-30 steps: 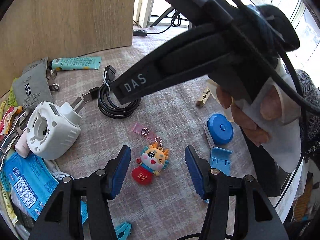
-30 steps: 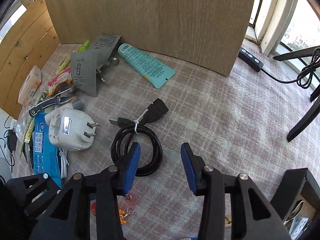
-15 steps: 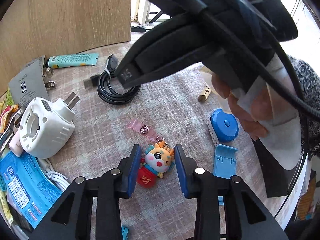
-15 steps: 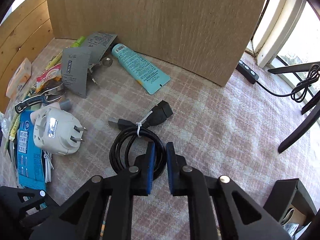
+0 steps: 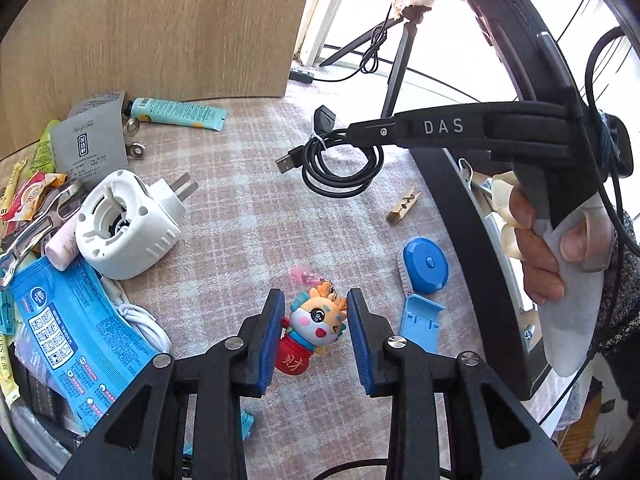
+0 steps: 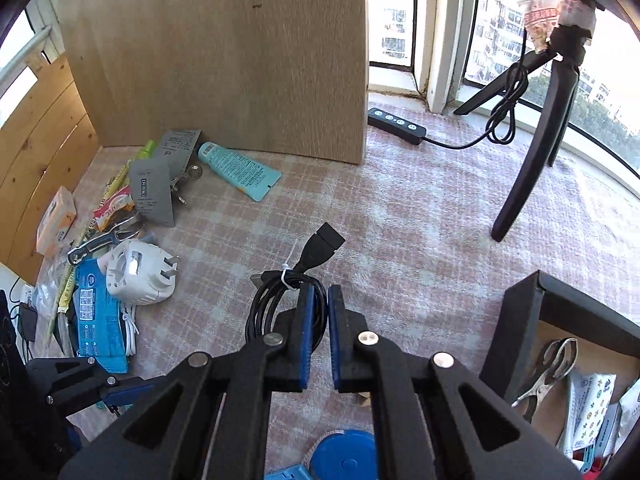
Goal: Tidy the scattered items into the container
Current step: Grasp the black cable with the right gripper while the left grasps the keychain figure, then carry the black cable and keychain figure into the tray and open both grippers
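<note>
Pink checked cloth covers the surface (image 6: 420, 216), which runs to a wooden panel (image 6: 224, 56) at the back and windows on the right-hand side; its middle lies bare, with open room between the clutter along the left-hand edge and the dark-walled container (image 6: 520, 320) at the near right-hand corner. A tripod leg (image 6: 532, 152) stands in the far open stretch.

Metal tongs (image 6: 548, 372) and printed packets lie in the container. In the left-hand clutter are a blue wipes packet (image 5: 68, 332), a white plug adapter (image 5: 124, 224), a grey sachet (image 5: 90, 140) and a teal tube (image 5: 180, 112) against the panel. Near the container lie a blue tape measure (image 5: 426, 266), a blue clip (image 5: 420, 320) and a wooden clothespin (image 5: 404, 208).

The coiled black USB cable (image 5: 340, 164), tied with a white zip tie, hangs clear above the cloth. The right gripper (image 6: 318, 320) has its jaws nearly shut on one side of the coil, and they are closing.

The small dragon keychain (image 5: 316, 328), orange-horned with a red base and a pink tag, sits between the blue pads of the left gripper (image 5: 316, 336). Its jaws stand part open and are closing, pressing the figure's sides.
</note>
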`<state>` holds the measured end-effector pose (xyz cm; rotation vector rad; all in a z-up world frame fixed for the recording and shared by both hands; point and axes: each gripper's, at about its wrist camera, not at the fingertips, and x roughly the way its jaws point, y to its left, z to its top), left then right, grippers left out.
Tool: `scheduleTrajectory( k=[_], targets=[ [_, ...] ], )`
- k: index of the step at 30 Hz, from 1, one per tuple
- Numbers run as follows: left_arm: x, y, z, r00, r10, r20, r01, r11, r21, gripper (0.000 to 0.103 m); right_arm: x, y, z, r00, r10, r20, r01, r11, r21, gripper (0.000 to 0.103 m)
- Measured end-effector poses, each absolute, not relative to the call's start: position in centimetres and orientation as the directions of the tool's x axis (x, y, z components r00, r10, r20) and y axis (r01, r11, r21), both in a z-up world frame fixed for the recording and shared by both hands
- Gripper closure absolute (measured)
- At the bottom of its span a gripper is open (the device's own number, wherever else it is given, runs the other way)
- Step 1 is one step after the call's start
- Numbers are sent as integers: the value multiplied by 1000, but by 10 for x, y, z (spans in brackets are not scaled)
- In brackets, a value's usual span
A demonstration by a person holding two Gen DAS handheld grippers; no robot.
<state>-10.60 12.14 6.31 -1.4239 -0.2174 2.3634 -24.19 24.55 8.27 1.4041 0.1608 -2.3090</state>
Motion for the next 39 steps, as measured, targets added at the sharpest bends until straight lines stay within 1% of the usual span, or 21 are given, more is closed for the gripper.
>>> scheduleTrajectory(
  k=[5, 11, 18, 26, 28, 29, 30, 31, 32, 33, 39],
  targets=[
    [-98, 132, 87, -449, 418, -790, -273, -906, -324, 73, -237, 270, 107, -443, -304, -843, 374, -918, 134, 96],
    [-101, 178, 112, -437, 485, -758, -358, -866, -348, 73, -221, 322, 130, -495, -291, -819, 296, -942, 156, 96],
    [-80, 238, 128, -354, 576, -737, -484, -787, -382, 73, -187, 409, 142, -553, -208, -807, 146, -978, 152, 96],
    [-51, 302, 130, -263, 622, -738, -604, -702, -376, 73, -150, 502, 145, -585, -89, -806, -46, -989, 143, 96],
    [-46, 314, 130, -263, 616, -742, -625, -695, -355, 70, -143, 516, 146, -596, -79, -799, -65, -987, 146, 94],
    [-44, 319, 130, -255, 613, -748, -630, -692, -352, 60, -140, 521, 146, -598, -80, -797, -71, -986, 152, 92],
    [-43, 322, 130, -244, 614, -751, -631, -688, -358, 52, -138, 525, 146, -595, -75, -800, -85, -984, 155, 86],
    [-42, 324, 130, -242, 617, -749, -632, -686, -361, 43, -136, 530, 147, -597, -67, -800, -103, -982, 160, 67],
    [-40, 324, 131, -254, 614, -748, -632, -690, -352, 42, -134, 533, 148, -606, -68, -792, -114, -978, 172, 47],
    [-38, 325, 132, -265, 607, -749, -635, -694, -338, 42, -130, 536, 149, -619, -77, -782, -116, -975, 188, 43],
    [-34, 316, 131, -284, 584, -761, -633, -710, -309, 42, -128, 527, 153, -625, -92, -775, -91, -978, 190, 42]
  ],
)
